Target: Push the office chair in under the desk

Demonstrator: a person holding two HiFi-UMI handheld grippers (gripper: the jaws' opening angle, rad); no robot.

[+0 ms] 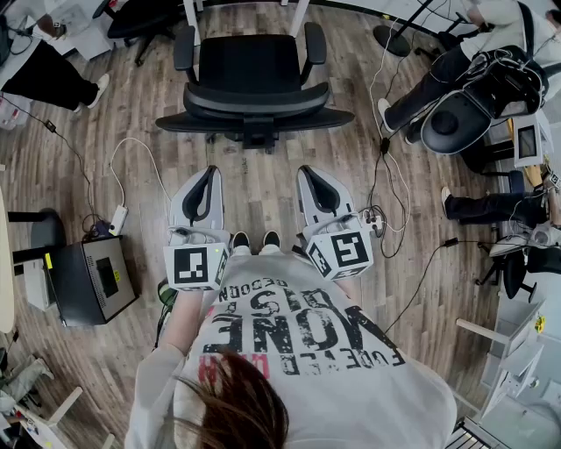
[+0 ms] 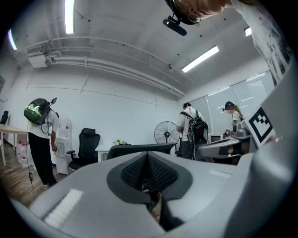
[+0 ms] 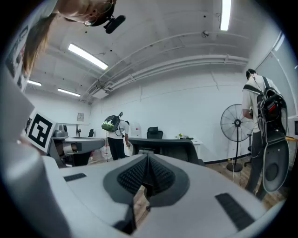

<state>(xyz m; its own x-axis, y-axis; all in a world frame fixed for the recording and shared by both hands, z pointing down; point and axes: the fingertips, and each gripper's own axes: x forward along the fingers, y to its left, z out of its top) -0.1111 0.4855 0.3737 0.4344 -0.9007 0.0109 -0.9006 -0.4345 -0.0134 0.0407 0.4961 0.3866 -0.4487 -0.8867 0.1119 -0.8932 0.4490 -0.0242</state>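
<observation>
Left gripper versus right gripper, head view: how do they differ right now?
The left gripper leans its tip rightward; the right gripper leans leftward. The left gripper's marker cube faces the camera nearly flat; the right gripper's cube is turned corner-on. Both have jaws shut on nothing and sit short of the office chair.

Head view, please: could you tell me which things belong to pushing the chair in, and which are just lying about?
For the job:
office chair
white legs beyond it, probably the desk's
left gripper and right gripper, both shut and empty

Lying about:
white power strip
black box
second power strip, beside the right gripper
</observation>
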